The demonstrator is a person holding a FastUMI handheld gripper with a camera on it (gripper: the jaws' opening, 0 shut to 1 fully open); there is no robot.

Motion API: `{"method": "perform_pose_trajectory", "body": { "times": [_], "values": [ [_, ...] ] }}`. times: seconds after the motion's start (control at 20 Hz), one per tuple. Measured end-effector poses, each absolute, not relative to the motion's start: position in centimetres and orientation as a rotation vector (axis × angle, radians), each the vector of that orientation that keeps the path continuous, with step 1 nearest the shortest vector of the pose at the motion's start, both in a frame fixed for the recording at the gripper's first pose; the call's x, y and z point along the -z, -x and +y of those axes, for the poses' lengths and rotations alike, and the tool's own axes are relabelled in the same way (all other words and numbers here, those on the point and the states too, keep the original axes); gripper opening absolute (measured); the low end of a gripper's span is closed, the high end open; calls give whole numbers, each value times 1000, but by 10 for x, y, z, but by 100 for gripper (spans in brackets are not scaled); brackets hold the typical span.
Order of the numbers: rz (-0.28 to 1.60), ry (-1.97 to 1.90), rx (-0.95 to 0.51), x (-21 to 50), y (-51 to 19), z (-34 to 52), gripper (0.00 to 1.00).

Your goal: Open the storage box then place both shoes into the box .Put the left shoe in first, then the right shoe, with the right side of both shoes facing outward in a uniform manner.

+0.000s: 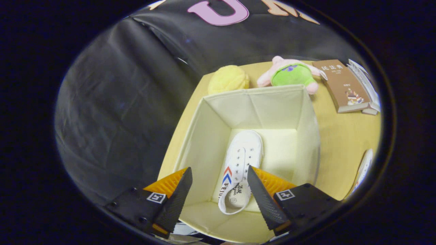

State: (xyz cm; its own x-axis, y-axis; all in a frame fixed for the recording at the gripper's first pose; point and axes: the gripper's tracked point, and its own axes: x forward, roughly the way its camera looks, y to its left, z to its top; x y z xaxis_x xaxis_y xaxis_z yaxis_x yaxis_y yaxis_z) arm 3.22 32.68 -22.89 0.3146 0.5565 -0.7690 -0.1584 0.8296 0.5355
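A cream fabric storage box [211, 136] stands open on the yellow table. One white canvas shoe [240, 163] with red and blue side stripes lies on the box floor, toe pointing away from me. My gripper [219, 175] hovers above the box's near end, open, with nothing between its fingers; the shoe's heel shows in the gap below them. A second white shoe [363, 168] lies on the table to the right of the box, only partly visible.
Beyond the box sit a yellow plush ball [228, 79] and a pink and green plush toy [291, 73]. A brown book [342, 85] lies on other books at the far right. The yellow table [340, 136] has bare room right of the box.
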Motion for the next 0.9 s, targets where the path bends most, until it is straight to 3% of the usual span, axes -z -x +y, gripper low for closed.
{"method": "perform_pose_trajectory", "body": {
  "times": [0.3,0.9],
  "values": [
    [1022,-411,-526,180,-33,261,100],
    [938,-155,-350,186,-20,73,100]
  ]
}}
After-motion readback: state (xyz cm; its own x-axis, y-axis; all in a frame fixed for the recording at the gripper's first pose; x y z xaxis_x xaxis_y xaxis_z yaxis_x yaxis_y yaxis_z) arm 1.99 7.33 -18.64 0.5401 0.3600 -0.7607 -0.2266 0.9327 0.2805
